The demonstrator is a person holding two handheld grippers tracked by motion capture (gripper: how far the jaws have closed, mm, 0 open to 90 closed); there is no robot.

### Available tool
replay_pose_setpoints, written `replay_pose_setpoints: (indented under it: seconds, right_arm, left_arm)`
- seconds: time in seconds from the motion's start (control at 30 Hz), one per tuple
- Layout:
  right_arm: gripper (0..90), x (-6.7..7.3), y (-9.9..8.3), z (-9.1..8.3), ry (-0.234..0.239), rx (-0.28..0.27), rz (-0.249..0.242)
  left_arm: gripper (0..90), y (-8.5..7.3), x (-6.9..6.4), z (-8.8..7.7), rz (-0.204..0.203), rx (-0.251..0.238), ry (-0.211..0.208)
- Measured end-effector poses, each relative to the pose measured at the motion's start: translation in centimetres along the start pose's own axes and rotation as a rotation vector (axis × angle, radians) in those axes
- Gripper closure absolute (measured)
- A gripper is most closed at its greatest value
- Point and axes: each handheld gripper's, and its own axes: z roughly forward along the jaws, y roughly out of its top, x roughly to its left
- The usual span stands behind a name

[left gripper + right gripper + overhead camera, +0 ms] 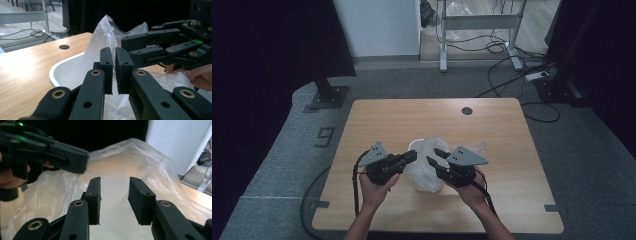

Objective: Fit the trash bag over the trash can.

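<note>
L gripper (114,72) nipped on bag (428,165) film, 9 o'clock of bowl (65,72), I pull mouth apart | R gripper (114,200) half-open, 3 o'clock, empty.

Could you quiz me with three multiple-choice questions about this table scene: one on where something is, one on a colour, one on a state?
1. Where does the clear plastic bag lie?
A. Between the two grippers
B. At the table's far edge
C. On the floor

2. What colour is the bowl beside the bag?
A. Red
B. White
C. Black

3. How do the right gripper's fingers stand?
A. Pressed together
B. Apart, with a gap between them
C. Clamped on the bowl

Answers:
1 A: in the high view, the bag sits between the left gripper and the right one.
2 B: the left gripper view shows a white rim and inside.
3 B: the right gripper view shows bag film through the gap.
</note>
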Motion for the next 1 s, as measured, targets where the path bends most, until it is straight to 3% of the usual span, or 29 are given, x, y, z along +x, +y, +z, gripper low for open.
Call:
replay_pose_setpoints:
  seconds: [0.07,0.17,0.47,0.67,0.77,1.0]
  right_arm:
    - [62.0,0.2,0.1,0.3,0.016,-0.002,0.004]
    - [61.9,0.4,0.1,1.0,0.027,0.007,-0.032]
    - [59.1,0.5,-0.1,2.2,0.070,0.013,-0.041]
    - [58.3,0.6,-0.2,2.4,0.080,0.011,-0.050]
    - [57.4,0.6,-0.3,2.4,0.077,0.022,-0.069]
    - [52.0,0.4,-0.5,3.0,0.061,0.020,-0.064]
  left_arm:
    - [86.7,-0.1,0.0,0.1,-0.005,0.000,-0.005]
    - [89.0,-0.1,0.2,0.2,-0.014,-0.004,-0.006]
    - [90.0,-0.3,0.4,0.4,-0.039,-0.007,-0.017]
    - [90.0,-0.4,0.7,0.2,-0.071,-0.027,-0.039]
    - [90.0,-0.3,0.7,0.1,-0.067,-0.024,-0.038]
    - [90.0,-0.1,0.4,0.2,-0.068,-0.027,-0.056]
